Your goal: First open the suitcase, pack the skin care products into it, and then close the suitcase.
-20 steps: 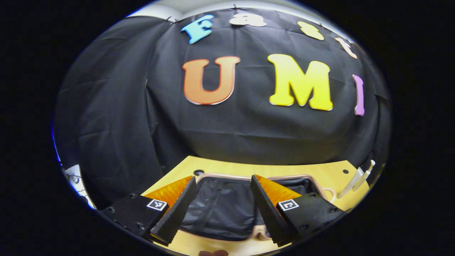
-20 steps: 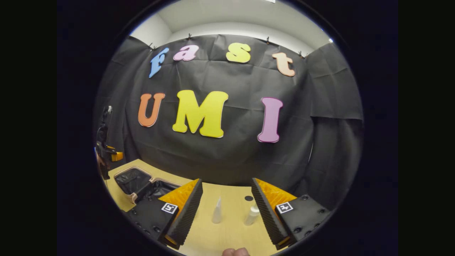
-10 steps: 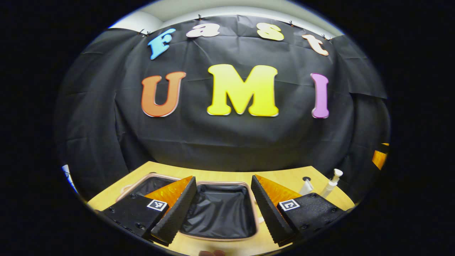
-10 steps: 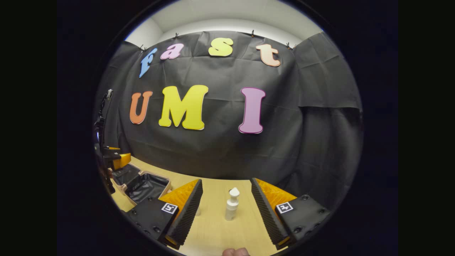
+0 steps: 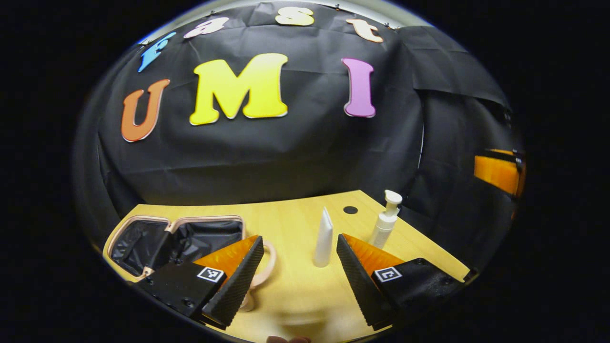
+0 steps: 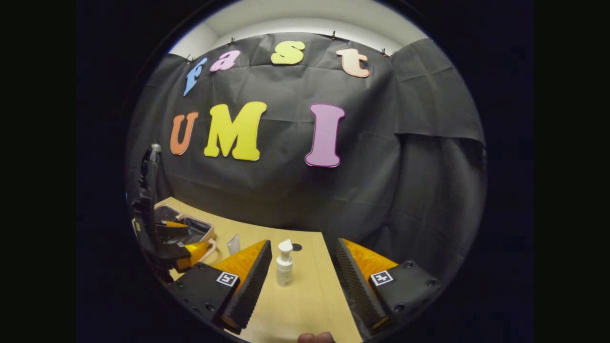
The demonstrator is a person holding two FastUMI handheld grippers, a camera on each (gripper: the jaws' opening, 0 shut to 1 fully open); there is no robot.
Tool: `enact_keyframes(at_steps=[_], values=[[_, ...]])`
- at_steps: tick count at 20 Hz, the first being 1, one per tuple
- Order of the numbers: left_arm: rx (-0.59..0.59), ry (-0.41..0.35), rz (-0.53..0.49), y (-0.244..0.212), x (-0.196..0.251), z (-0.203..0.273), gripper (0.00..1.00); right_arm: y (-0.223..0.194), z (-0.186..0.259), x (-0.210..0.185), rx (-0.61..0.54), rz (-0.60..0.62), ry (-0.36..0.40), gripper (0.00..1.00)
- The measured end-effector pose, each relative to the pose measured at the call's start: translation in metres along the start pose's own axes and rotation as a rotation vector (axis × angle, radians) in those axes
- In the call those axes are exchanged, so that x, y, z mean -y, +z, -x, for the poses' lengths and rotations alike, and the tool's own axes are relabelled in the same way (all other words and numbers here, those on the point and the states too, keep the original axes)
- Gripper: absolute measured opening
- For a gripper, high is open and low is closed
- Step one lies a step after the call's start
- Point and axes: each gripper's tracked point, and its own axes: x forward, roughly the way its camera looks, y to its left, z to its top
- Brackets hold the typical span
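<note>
So the suitcase (image 5: 176,238) is already lying flat open on the left end of the bench (image 5: 295,290), both dark-lined halves facing up, which makes sense since everything has to drop in from above. Its little loop handle sticks out on the right side, toward the products. I'd call the opening step done, and nothing looks packed yet as far as I can see into the lining.

The skin care stuff stands to the right of the case, well clear of it: a white tube (image 5: 324,238) upright on its cap and a pump bottle (image 5: 385,220) a bit farther right and back, near the small dark hole in the benchtop. Both standing up is handy, since you can come at them from the side and pinch the body.

The left gripper (image 5: 298,281) hovers just right of the case with its jaws spread wide and nothing between them, lined up more or less on the tube. The right gripper (image 6: 300,286) is the same deal: jaws wide apart and empty, with the pump bottle (image 6: 284,263) sitting in the gap ahead of them but not touched. My guess is each hand is about to take one item.

Watch the tube: it's tall on a narrow base, so a nudge from one finger could easily tip it.
</note>
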Motion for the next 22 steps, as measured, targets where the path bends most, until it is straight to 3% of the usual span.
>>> enact_keyframes(at_steps=[13, 18, 19, 20, 22], values=[[-0.15, -0.041, 0.022, -0.09, 0.019, -0.123, 0.98, -0.037, 0.008, 0.06, -0.151, 0.056, -0.078, 0.82], [-0.193, -0.028, -0.019, -0.108, 0.014, -0.142, 0.84, -0.043, 0.001, 0.056, -0.171, 0.05, -0.073, 0.82], [-0.205, -0.036, -0.02, -0.112, 0.015, -0.144, 0.89, -0.043, 0.001, 0.054, -0.173, 0.05, -0.07, 0.82], [-0.219, -0.043, -0.02, -0.116, 0.015, -0.146, 0.8, -0.045, -0.001, 0.052, -0.175, 0.048, -0.066, 0.82], [-0.228, -0.078, -0.02, -0.117, 0.02, -0.15, 0.7, -0.049, -0.004, 0.051, -0.181, 0.051, -0.063, 0.82]])
